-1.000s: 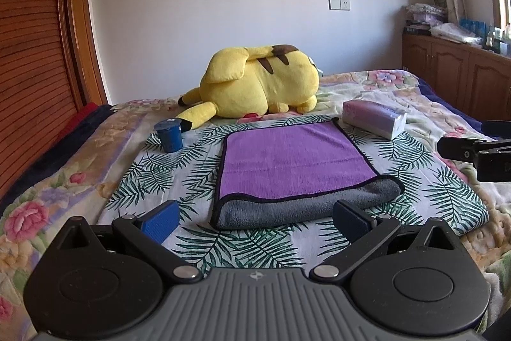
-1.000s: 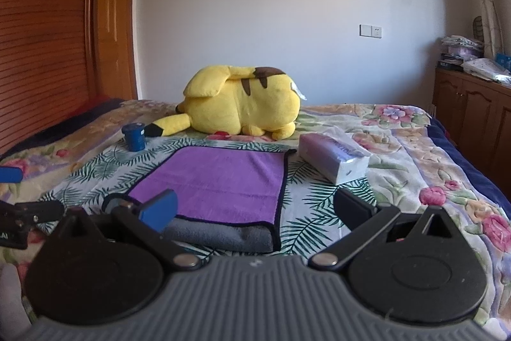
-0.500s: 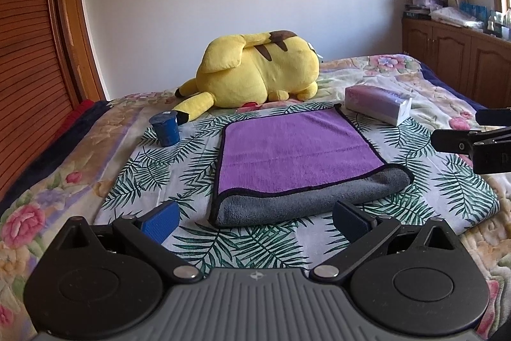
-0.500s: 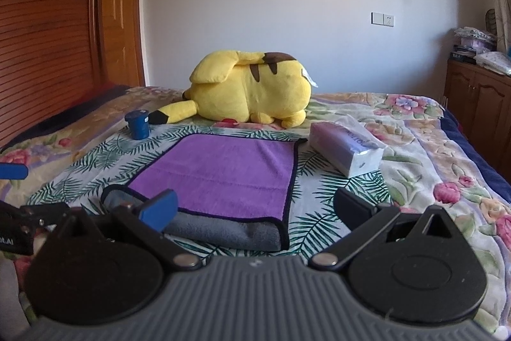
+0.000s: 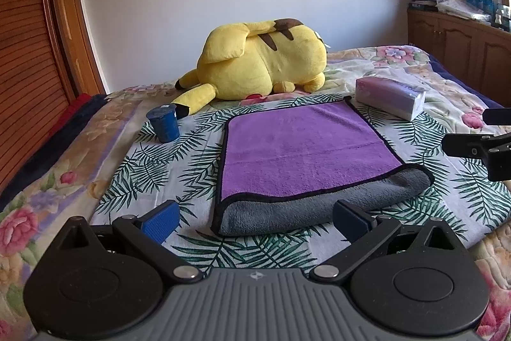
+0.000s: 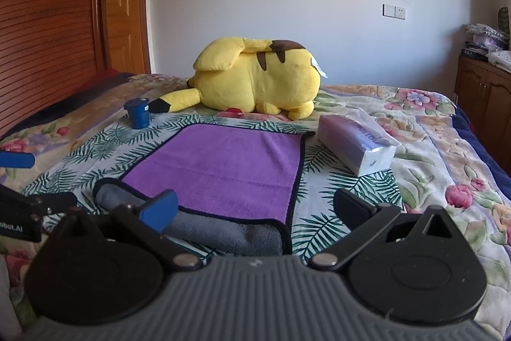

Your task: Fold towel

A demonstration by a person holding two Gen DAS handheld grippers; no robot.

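Note:
A purple towel [image 5: 300,149] with a grey underside and black trim lies folded on the bed, its grey fold along the near edge. It also shows in the right wrist view [image 6: 223,168]. My left gripper [image 5: 255,221] is open and empty, hovering just short of the grey fold. My right gripper [image 6: 255,208] is open and empty, above the towel's near right corner. Each gripper shows at the edge of the other's view: the right one [image 5: 476,146] and the left one [image 6: 28,181].
A yellow plush toy [image 5: 262,59] lies behind the towel. A blue cup [image 5: 163,123] stands left of it and a tissue pack [image 5: 389,96] right of it. A wooden wardrobe [image 5: 28,59] runs along the left, cabinets [image 5: 463,37] at the far right.
Both grippers have drawn back and lowered slightly, staying open. The towel has not moved.

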